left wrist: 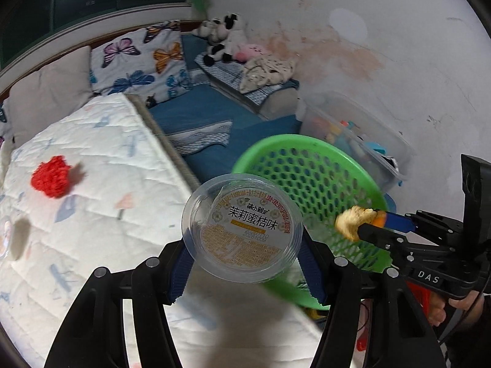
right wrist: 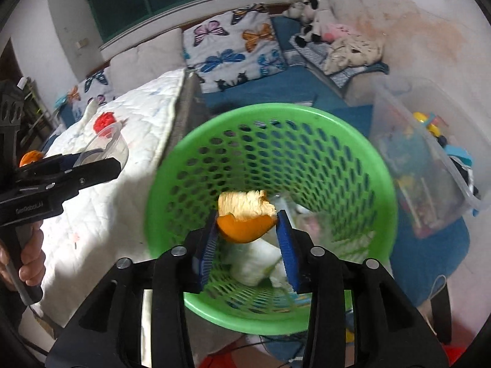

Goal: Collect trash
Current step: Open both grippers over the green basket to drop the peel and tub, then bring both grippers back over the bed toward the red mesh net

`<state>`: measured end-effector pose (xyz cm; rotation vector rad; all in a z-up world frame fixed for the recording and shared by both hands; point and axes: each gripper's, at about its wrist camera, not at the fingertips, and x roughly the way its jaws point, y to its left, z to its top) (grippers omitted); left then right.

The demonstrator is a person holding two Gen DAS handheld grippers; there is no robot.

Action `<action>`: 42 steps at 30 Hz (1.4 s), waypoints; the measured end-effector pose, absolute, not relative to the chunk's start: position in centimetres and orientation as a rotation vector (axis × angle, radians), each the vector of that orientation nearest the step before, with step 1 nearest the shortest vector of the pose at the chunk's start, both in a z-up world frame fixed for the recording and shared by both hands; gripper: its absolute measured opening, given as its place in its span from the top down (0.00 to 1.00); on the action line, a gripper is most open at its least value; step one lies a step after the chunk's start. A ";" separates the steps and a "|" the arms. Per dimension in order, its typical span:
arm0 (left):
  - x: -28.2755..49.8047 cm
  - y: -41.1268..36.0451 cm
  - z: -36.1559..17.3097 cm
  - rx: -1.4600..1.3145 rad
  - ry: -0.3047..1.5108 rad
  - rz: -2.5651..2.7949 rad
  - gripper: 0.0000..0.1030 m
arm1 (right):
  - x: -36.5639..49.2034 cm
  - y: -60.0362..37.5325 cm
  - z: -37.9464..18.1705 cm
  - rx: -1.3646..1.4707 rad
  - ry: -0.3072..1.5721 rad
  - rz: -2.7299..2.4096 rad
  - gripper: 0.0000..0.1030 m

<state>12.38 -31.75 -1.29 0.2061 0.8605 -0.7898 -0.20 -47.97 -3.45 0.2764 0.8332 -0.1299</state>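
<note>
Left gripper (left wrist: 245, 242) is tilted down, its pads pinching something round; right gripper (right wrist: 247, 224) angles down too, pads touching a scrap.

Right tongs (right wrist: 247, 214) pinch an orange peel (right wrist: 245, 217) above the green basket (right wrist: 172, 165).

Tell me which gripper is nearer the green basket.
Right. The right gripper holds the orange peel directly over the green basket opening. The left gripper, holding the plastic cup, is beside the basket, over the bed.
</note>
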 end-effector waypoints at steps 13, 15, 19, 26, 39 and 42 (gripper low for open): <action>11.2 -35.7 -3.0 0.235 0.933 -0.840 0.41 | -2.8 -50.5 -3.2 0.333 0.799 -0.175 0.47; 11.0 -35.9 -3.1 0.237 0.935 -0.848 0.40 | -3.0 -50.5 -3.2 0.338 0.797 -0.173 0.47; 10.8 -35.7 -3.0 0.233 0.929 -0.854 0.31 | -3.1 -50.3 -3.1 0.338 0.796 -0.167 0.46; 11.3 -33.6 -2.0 0.219 0.907 -0.828 0.31 | -2.4 -48.6 -1.8 0.314 0.783 -0.120 0.42; 16.1 -21.9 -0.4 0.159 0.862 -0.548 0.31 | 3.5 -40.2 1.9 0.214 0.763 0.117 0.37; 17.6 -18.7 -0.4 0.147 0.853 -0.459 0.31 | 5.3 -38.2 2.5 0.190 0.759 0.163 0.35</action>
